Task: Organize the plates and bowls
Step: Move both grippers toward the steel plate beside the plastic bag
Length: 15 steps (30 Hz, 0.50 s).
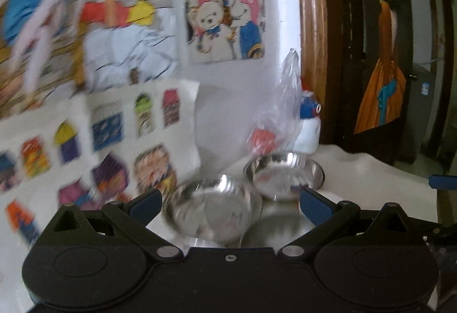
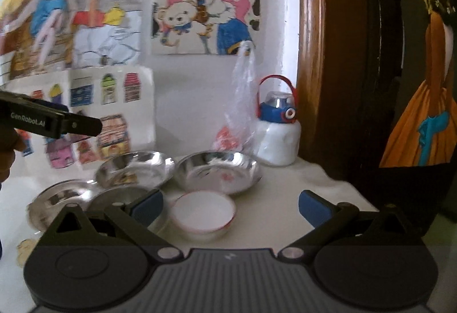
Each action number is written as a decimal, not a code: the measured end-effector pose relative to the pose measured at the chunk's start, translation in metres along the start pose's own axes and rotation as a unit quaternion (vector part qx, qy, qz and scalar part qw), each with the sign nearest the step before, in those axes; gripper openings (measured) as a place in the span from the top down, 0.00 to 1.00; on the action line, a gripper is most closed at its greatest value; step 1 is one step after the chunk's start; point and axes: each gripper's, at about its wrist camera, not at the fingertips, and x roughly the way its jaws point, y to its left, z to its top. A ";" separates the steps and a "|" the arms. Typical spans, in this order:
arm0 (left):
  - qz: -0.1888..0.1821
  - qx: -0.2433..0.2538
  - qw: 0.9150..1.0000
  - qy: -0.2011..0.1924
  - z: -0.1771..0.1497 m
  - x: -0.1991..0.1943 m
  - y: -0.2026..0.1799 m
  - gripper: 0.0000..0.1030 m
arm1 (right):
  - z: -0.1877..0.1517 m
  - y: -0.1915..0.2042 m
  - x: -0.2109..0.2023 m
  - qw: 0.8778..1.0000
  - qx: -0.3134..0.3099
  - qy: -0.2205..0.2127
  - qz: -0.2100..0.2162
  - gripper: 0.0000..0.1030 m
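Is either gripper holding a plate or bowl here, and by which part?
Nothing is held. The left gripper and the right gripper are both open, with no dish between their fingers.

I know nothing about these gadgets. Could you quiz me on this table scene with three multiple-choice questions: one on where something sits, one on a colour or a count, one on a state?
1. Where does the bottle stand?
A. at the back of the table by the wooden frame
B. inside a steel dish
C. at the front edge

2. What colour is the small bowl inside?
A. green
B. black
C. white

3. How are the right tongs?
A. shut on the small bowl
B. open, holding nothing
C. shut on the bottle

Answers:
1 A: it stands behind the steel dishes, next to the wooden frame.
2 C: its inside is plain white, with a thin red rim.
3 B: the blue pads stand wide apart, with the bowl beyond them.
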 end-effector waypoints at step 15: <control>-0.062 0.037 0.993 0.099 0.056 0.200 -0.021 0.01 | 0.019 -0.047 0.122 0.993 0.041 0.092 0.056 0.00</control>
